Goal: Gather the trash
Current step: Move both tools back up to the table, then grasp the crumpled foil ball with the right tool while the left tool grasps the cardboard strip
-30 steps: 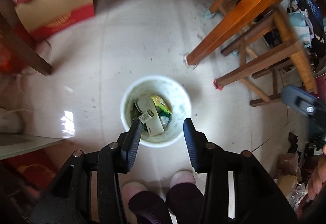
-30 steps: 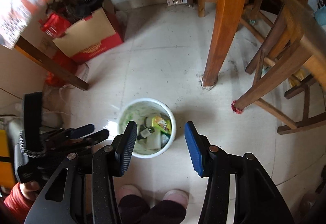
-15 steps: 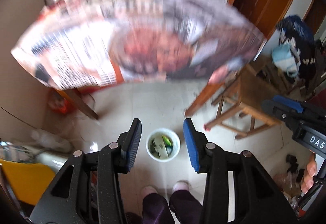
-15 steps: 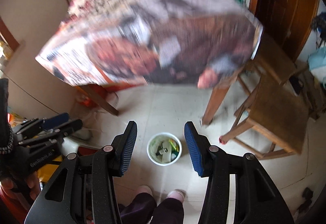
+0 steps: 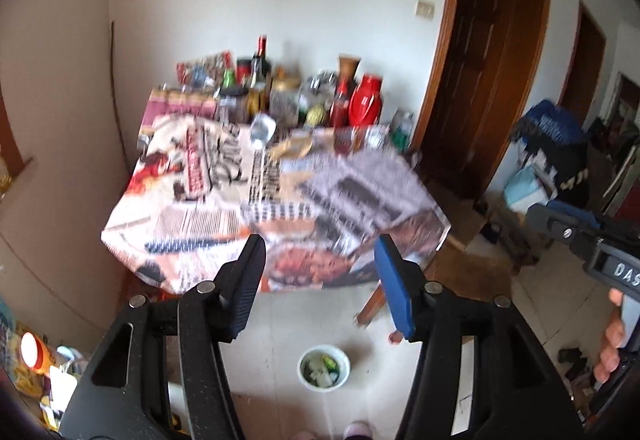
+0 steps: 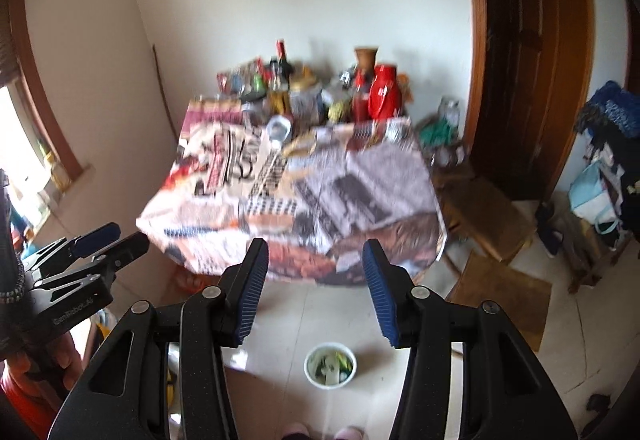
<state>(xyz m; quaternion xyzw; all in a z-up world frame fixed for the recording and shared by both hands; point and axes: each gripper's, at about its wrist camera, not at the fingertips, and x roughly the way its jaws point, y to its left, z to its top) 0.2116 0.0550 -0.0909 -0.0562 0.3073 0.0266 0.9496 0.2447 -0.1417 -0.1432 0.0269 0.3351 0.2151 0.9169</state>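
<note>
A white trash bucket stands on the tiled floor below me, holding several scraps of packaging; it also shows in the right wrist view. My left gripper is open and empty, high above the bucket. My right gripper is open and empty at a similar height. A table covered in printed newspaper lies ahead, with a crushed silver can and a brown wrapper on it. The same table and can show in the right wrist view, blurred.
Bottles, jars and a red jug crowd the table's far edge by the wall. A dark wooden door stands at the right, a wooden stool beside the table. Clutter lies at the right wall.
Both grippers have risen and tilted up from just over the bucket; the bucket now looks small and the table top has come into view. Both stay open.
</note>
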